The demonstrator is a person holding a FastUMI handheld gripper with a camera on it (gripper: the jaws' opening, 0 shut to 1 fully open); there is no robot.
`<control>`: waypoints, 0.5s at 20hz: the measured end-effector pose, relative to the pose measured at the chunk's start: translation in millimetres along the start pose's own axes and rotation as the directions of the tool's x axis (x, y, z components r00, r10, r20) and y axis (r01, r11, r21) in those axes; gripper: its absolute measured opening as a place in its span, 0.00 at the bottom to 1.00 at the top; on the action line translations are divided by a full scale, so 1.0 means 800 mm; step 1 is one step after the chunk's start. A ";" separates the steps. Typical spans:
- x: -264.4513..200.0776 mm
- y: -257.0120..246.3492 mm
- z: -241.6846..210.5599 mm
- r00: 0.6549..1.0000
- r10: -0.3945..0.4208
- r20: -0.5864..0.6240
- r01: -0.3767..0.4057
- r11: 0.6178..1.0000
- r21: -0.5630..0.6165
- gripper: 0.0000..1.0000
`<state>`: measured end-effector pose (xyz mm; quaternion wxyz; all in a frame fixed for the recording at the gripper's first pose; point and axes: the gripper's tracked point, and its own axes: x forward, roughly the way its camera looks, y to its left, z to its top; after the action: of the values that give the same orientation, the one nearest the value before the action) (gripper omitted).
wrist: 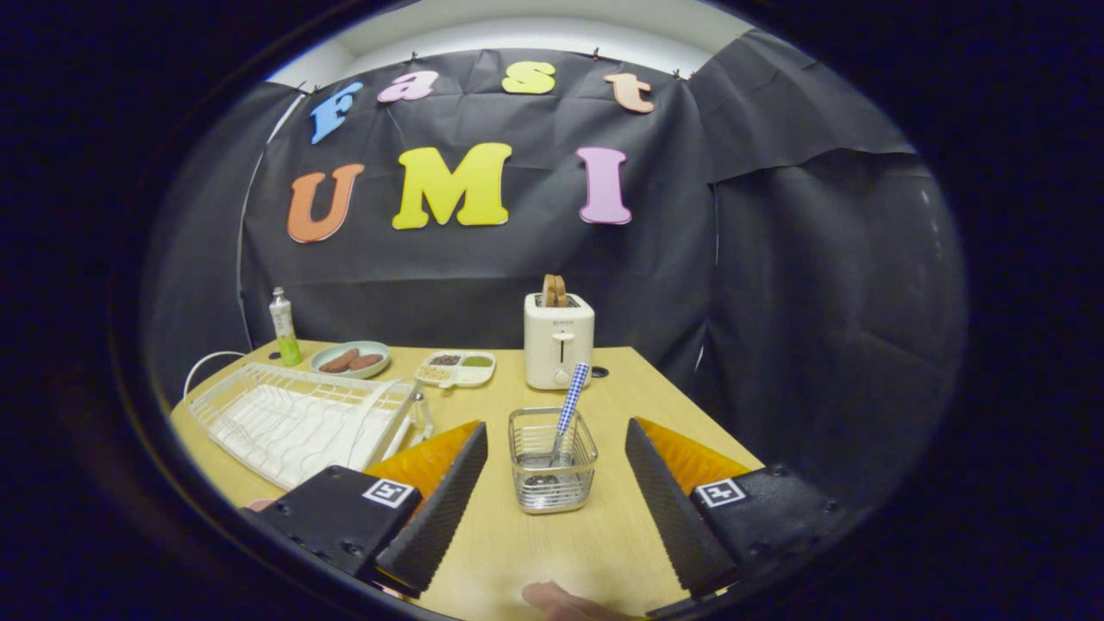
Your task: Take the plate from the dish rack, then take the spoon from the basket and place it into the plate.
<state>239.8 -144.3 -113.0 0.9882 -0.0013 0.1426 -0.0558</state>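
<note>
While the claw [556, 483] hangs spread and empty over the desk [517, 552], the wire basket [552, 460] sits between its fingers, the spoon [569, 405] leaning upright inside by its checked handle. The dish rack [297, 418] to the left looks empty, and I cannot make out the plate. To take the spoon cleanly, I would pinch the handle high, above the rim, then lift straight. The toaster [559, 339] carries small writing, too small to read.

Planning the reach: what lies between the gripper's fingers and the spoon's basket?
Gripper view: only bare table between the open gripper and the basket holding the spoon.
</note>
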 end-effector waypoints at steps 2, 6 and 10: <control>0.035 -0.003 0.006 1.000 0.017 -0.026 -0.017 1.000 0.024 1.00; 0.109 -0.018 0.009 0.995 0.026 -0.097 -0.022 0.999 0.046 1.00; 0.156 -0.028 0.013 0.987 0.059 -0.152 -0.038 0.990 0.138 1.00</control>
<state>359.0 -180.8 -137.9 0.9729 0.0734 0.2153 -0.0410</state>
